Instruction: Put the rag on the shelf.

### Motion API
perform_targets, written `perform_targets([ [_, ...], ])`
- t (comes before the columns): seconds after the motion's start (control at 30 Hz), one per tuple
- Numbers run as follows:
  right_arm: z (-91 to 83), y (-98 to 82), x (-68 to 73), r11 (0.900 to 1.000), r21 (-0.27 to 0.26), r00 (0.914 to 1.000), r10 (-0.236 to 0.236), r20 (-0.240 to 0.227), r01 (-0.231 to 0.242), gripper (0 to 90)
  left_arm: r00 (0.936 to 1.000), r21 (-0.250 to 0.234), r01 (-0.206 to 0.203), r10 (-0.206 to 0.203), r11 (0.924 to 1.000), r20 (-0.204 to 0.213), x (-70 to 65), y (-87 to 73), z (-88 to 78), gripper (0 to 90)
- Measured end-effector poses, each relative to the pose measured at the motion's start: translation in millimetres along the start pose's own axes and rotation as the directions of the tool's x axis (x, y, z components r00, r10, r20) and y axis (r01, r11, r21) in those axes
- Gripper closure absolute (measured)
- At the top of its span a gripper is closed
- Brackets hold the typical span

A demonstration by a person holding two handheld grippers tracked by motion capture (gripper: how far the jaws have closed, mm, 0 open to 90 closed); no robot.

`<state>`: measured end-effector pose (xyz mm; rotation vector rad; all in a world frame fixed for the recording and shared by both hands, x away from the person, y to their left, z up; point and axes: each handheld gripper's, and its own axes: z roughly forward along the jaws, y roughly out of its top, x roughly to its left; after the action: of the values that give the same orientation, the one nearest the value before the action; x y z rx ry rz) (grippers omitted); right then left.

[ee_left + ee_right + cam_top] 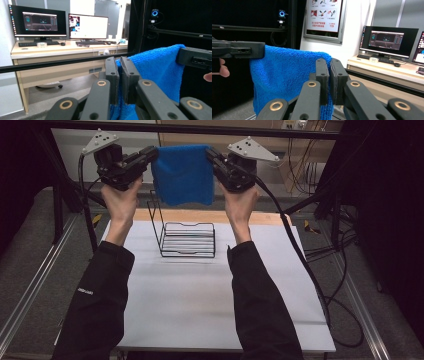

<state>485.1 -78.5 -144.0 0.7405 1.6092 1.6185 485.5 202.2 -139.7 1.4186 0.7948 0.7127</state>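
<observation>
We held the blue cloth (183,174) up in the air between our two grippers, well above the black wire rack (186,237) that stood on the white tabletop (200,305). The left gripper (151,154) pinched the cloth's upper left corner, its jaws closed down to a narrow slit with the terry fabric between them; in the left gripper view the cloth (160,70) ran from those jaws across to the other gripper. The right gripper (211,156) clamped the upper right corner in the same way, jaws nearly together on the fabric, and in the right gripper view the cloth (284,75) hung down from that top edge toward the left gripper (263,51). Stretched between the two grips, the cloth hung as a flat sheet, its lower edge above the rack's tall back frame and clear of it.

The rack itself held nothing; its wire base lay bare, just in front of a wooden strip (210,216) at the far edge of the tabletop.

As for writing, a wall poster (324,17) beyond the cloth in the right gripper view carried red pictograms and the number 119; the rest of its text was too small for us to read. A small white mark on our left sleeve (86,291) was also illegible. Monitors (37,22) on a desk behind the cloth showed screens we could not make out.
</observation>
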Motion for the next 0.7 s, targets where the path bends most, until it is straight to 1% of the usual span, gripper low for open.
perform_targets([
  [0.03,2.2,-0.5,-0.7,1.0,0.001,1.0,0.002,0.001,-0.002,86.5,1.0,-0.001,0.002,-0.002,1.0,-0.002,1.2,-0.5,1.7,84.8],
  [0.17,10.3,-3.1,-4.1,1.0,0.006,1.0,0.005,0.002,-0.005,86.5,0.9997,0.007,-0.009,0.009,0.9999,-0.023,5.8,-1.7,9.3,84.8],
  [0.23,13.6,-4.8,-4.5,1.0,0.003,1.0,0.001,0.005,-0.001,86.5,0.9993,0.004,-0.017,0.017,0.9999,-0.033,8.0,-0.6,12.3,84.8],
  [0.3,17.1,-6.1,-5.2,1.0,0.006,1.0,0.003,0.007,-0.003,86.5,0.9992,0.007,-0.014,0.014,0.9999,-0.039,9.9,1.6,14.9,84.8],
  [0.43,22.6,-7.7,-7.6,1.0,0.001,0.9999,0.011,0.007,-0.011,86.5,0.9981,0.006,-0.03,0.03,0.9995,-0.054,11.2,5.7,19.0,84.8],
  [0.5,24.7,-8.6,-8.3,1.0,0.001,0.9998,0.011,0.014,-0.011,86.5,0.997,0.006,-0.04,0.04,0.9992,-0.066,11.1,6.2,21.9,84.8],
  [0.57,26.5,-9.8,-9.0,1.0,-0.001,0.9998,0.017,0.015,-0.017,86.5,0.9959,0.016,-0.047,0.048,0.9988,-0.078,12.1,5.3,25.5,84.8],
  [0.6,27.4,-10.9,-8.6,1.0,0.002,0.9998,0.01,0.019,-0.01,86.5,0.9953,0.012,-0.055,0.056,0.9984,-0.08,13.7,4.7,27.1,84.8],
  [0.67,29.0,-13.5,-7.6,1.0,0.017,0.9995,-0.012,0.03,0.012,86.5,0.9952,0.017,-0.057,0.058,0.9982,-0.078,15.1,1.6,28.8,84.8],
  [0.7,30.1,-14.9,-7.8,1.0,0.022,0.9994,-0.014,0.031,0.014,86.5,0.9953,0.017,-0.059,0.06,0.9981,-0.076,15.9,-0.2,29.4,84.8],
])
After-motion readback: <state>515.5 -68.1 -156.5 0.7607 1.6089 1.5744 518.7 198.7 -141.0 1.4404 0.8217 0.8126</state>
